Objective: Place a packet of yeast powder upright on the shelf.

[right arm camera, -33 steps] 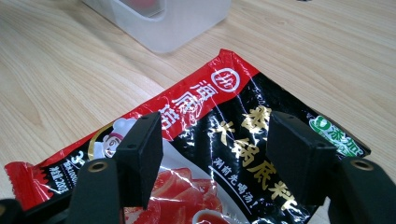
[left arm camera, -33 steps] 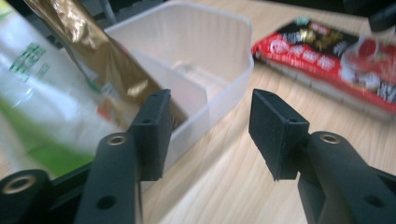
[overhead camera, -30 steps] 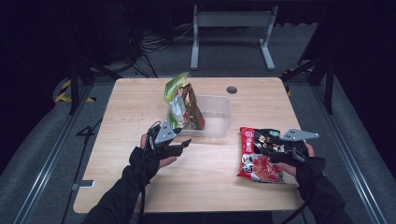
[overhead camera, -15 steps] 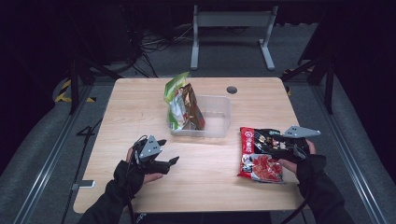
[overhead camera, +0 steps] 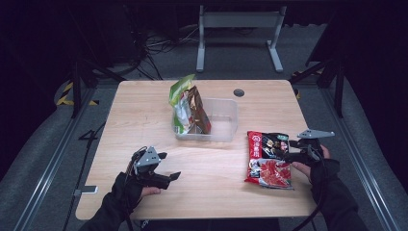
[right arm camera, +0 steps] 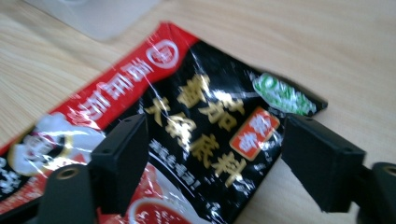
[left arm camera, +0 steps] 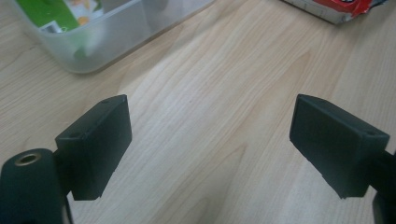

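A red and black food packet (overhead camera: 268, 159) lies flat on the right of the wooden table (overhead camera: 144, 110). My right gripper (overhead camera: 287, 150) hovers at its right edge. In the right gripper view the jaws (right arm camera: 215, 158) stand wide apart above the packet (right arm camera: 210, 121) without pressing on it; they have just been opening. My left gripper (overhead camera: 169, 166) sits low over bare wood at the near left, open with nothing between its jaws (left arm camera: 210, 140), which have also just been opening. A clear plastic container (overhead camera: 223, 120) at mid-table holds a green packet (overhead camera: 179, 103) and a brown packet (overhead camera: 196, 113) standing upright.
A small dark round disc (overhead camera: 238, 92) sits in the tabletop behind the container. The container's corner (left arm camera: 116, 37) and the red packet's edge (left arm camera: 336, 7) lie ahead of the left gripper. Dark floor, cables and a metal stand (overhead camera: 238, 21) surround the table.
My left gripper has drawn back from the container toward the near left of the table, and its jaws have spread. My right gripper has shifted slightly at the red packet's edge.
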A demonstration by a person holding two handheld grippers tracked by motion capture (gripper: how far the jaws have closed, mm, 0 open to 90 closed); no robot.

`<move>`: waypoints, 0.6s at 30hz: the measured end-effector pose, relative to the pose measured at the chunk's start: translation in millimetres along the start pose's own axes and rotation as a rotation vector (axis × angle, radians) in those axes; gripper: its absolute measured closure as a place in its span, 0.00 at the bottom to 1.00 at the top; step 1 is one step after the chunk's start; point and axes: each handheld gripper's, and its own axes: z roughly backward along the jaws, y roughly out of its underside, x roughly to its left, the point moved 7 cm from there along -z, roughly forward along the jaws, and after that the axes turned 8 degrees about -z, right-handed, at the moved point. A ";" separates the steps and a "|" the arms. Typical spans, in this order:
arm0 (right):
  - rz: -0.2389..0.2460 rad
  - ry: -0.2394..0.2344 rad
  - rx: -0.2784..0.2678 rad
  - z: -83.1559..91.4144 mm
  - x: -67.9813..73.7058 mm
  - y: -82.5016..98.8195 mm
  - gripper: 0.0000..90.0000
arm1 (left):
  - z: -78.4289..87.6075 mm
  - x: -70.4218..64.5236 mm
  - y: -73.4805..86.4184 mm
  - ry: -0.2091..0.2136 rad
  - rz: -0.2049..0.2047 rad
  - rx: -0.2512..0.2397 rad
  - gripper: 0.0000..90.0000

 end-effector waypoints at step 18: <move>-0.003 -0.144 0.210 -10.0 32.3 39.4 0.31 | -28.4 -25.8 -9.9 0.136 0.004 0.042 0.14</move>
